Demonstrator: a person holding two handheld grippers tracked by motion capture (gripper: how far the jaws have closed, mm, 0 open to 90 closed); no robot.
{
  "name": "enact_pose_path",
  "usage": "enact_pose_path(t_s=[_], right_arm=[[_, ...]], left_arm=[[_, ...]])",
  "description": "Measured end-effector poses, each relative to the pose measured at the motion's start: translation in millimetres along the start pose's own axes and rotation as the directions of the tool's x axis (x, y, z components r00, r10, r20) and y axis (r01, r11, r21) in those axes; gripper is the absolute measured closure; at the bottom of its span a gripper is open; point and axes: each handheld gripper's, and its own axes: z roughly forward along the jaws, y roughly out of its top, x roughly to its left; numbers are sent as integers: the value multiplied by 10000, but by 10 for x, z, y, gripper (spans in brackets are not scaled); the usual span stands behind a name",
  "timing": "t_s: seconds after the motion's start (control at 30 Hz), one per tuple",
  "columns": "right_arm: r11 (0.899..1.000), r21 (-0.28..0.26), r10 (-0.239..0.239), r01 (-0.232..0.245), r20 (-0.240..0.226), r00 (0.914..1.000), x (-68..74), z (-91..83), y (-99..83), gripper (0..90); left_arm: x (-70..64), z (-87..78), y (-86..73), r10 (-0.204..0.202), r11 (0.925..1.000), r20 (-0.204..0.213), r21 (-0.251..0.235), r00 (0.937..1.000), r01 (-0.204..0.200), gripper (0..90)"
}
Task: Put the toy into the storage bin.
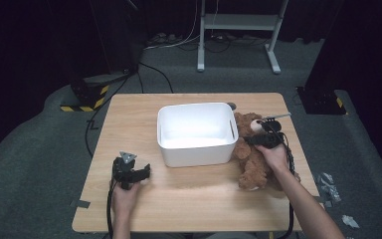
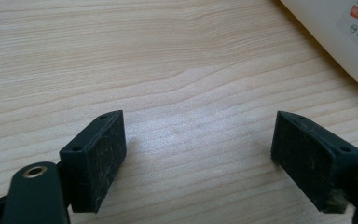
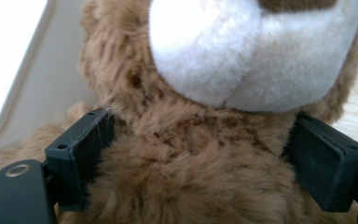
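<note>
Forearms and hands, high view, bottom edge. Left gripper (image 1: 138, 173): rests low over the bare wooden table (image 1: 189, 199), near corner of the white bin (image 1: 197, 133) just ahead; nothing between its jaws. Right gripper (image 1: 266, 135): set on the teddy bear (image 1: 252, 154), which lies on its back just beside the bin's right wall, long axis running near-to-far, head at the far end.

Left gripper view. Pads (image 2: 95, 158) wide apart, only wood grain between; bin wall (image 2: 340, 37) at upper right.

Right gripper view. Pads (image 3: 81, 149) spread either side of the bear's neck (image 3: 200, 140), below the white muzzle (image 3: 256, 56); touching or nearly touching fur, not visibly squeezing. Bin wall (image 3: 37, 79) at left.

Judgement: right hand is far nearer; bear lies directly between its jaws, crosswise to the body's axis.
</note>
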Motion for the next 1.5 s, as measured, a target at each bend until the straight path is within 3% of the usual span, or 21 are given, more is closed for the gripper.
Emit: enact_pose_path(t_s=[0.1,0.4,0.57,0.8,0.9,1.2,1.33,1.43,1.5], right_arm=[[9995,259,208,-206,-61,9998,-5,46,-6,136],[9995,306,75,-75,14,10000,-4,119,-12,140],[9967,680,464,-435,-414,9981,-60,135,-11,205],[9958,651,713,-639,-1177,9905,-207,125,-33,343],[9970,427,693,-642,-1322,9888,-243,99,-63,431],[9997,171,201,-174,-1696,9853,-232,-17,-100,570],[9996,-254,39,-87,-1835,9830,-216,-106,-143,593],[9931,-1170,-242,26,-1835,9827,-166,-241,-209,615],[9899,-1412,-385,115,-1899,9811,-132,-320,-227,620]], left_arm=[[-1,-1,0,-35,10000,-30,18,10000,35,179],[6,-2,2,-27,10000,-45,42,10000,27,183],[7,1,2,-67,10000,-49,-9,10000,67,186],[9,1,3,-68,10000,-60,-9,10000,68,189],[10,1,3,-61,10000,-59,-6,10000,61,190],[10,0,2,-94,10000,-58,0,9999,94,190],[9,-1,1,-77,10000,-87,-2,9999,77,189],[8,-1,1,-90,10000,-108,1,9999,90,188],[7,-1,1,-93,10000,-112,0,9999,93,188]])
